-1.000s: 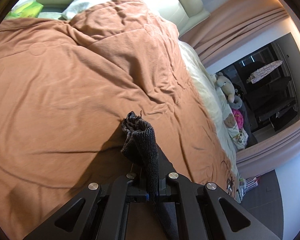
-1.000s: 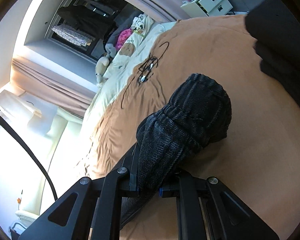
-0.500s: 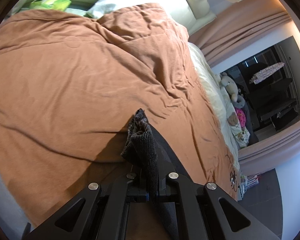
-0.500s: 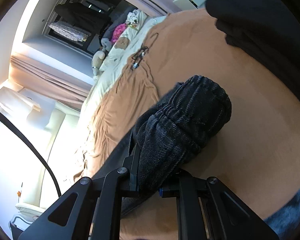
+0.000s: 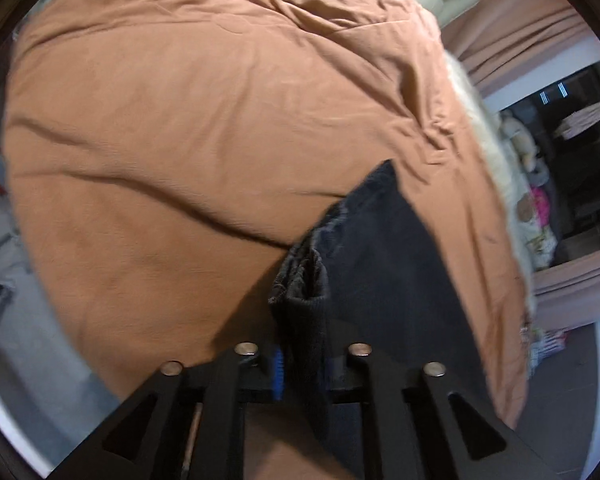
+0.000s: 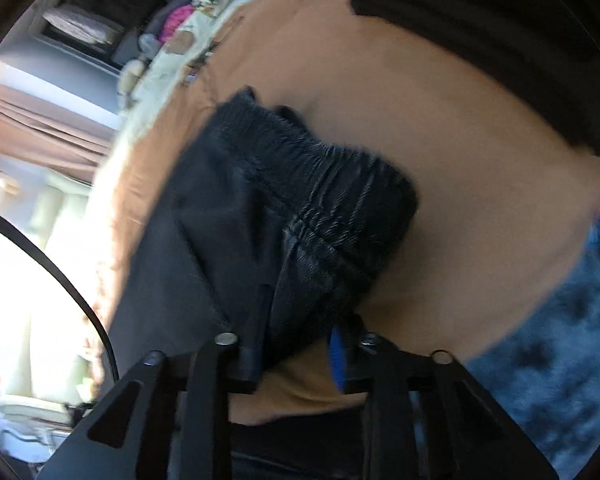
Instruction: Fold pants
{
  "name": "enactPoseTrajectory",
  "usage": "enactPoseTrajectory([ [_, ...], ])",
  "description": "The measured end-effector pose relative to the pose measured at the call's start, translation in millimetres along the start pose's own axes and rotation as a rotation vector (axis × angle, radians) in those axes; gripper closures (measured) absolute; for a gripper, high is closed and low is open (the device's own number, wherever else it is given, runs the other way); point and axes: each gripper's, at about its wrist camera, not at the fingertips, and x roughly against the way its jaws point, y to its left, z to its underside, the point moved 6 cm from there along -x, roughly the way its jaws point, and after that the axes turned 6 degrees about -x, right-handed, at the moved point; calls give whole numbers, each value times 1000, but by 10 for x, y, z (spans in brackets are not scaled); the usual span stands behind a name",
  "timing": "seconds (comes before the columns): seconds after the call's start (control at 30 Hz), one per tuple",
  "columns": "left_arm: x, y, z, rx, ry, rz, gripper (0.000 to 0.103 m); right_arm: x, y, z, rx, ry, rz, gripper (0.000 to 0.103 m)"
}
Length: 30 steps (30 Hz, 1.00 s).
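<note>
Both your grippers have just been opening, with the dark pants still between the jaws.

Left gripper [image 5: 302, 364]: jaws slightly apart, the ribbed cuff [image 5: 300, 288] sits in the gap, blue pad showing beside it. Looks like the pads no longer press it.

Right gripper [image 6: 296, 354]: jaws apart, the elastic waistband [image 6: 320, 184] bunched between them, with a clear gap at the blue pad side.

The pants [image 5: 380, 248] lie on the brown duvet [image 5: 180, 120], near your edge of the bed, leg fabric spread flat toward the cream bedding.

Progress, my read: you're laying the garment down, early on. No fold visible yet. Left to do: release fully, flatten, then make the folds. Frames are blurred, so the exact layout is unclear.
</note>
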Motion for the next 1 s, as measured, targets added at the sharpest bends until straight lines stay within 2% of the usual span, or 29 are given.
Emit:
enactPoseTrajectory([
  [0.03, 46, 28, -9, -12, -10, -25, 76, 33, -14, -10, -5, 0, -8, 61],
  [0.1, 158, 51, -58, -26, -36, -48, 59, 169, -46, -67, 6, -38, 36, 42],
  [0.27, 382, -48, -216, -82, -94, -88, 54, 396, 226, -239, 136, -101, 75, 42],
  [0.53, 334, -595, -313, -131, -96, -40, 53, 337, 1012, -488, 327, -151, 31, 42],
  [0.73, 172, -1092, -344, -159, -68, 4, 53, 17, 1725, -574, 507, -128, -17, 42],
  [1.0, -95, -1746, -296, -191, -18, 34, 53, -367, 1900, -695, 657, -58, -74, 42],
])
